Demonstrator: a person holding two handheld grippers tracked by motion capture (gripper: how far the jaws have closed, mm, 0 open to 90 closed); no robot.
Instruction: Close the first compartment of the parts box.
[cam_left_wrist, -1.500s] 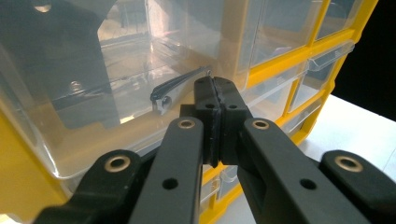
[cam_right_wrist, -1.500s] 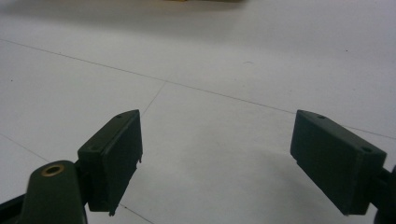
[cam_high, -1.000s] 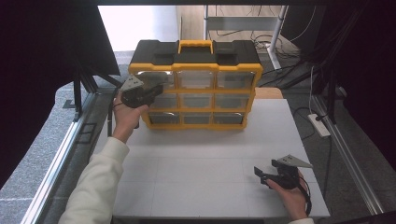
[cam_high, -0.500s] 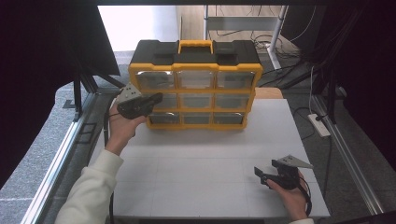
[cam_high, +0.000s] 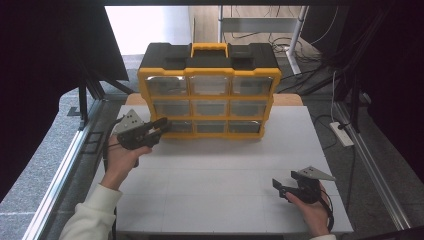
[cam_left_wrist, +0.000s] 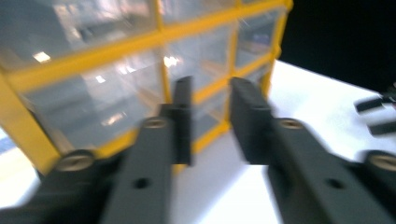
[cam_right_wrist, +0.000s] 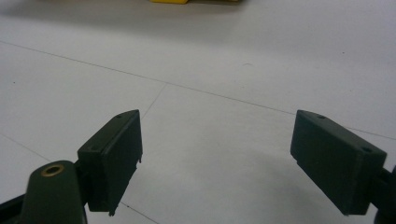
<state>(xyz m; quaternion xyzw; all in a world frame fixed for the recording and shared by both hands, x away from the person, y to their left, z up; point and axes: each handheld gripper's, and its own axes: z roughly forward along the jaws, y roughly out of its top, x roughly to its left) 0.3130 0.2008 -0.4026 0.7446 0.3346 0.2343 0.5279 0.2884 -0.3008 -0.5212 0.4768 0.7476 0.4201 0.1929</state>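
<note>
Moved: left gripper (cam_high: 161, 127) down-left off yellow-and-black plastic drawer organizer (cam_high: 210, 90) | organizer upright at white table's (cam_high: 210, 175) far edge | left jaws just opening, part-open, empty, bottom-left drawer just ahead | right gripper (cam_high: 283, 187) wide open, empty, well apart

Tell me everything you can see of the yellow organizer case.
The yellow plastic organizer case stands upright at the far side of the white table. It has a black top with a yellow carry handle and a three-by-three grid of clear-fronted drawers; their contents can't be made out. All drawers look shut. The left hand-held gripper is near its lower left corner; contact is unclear.
</note>
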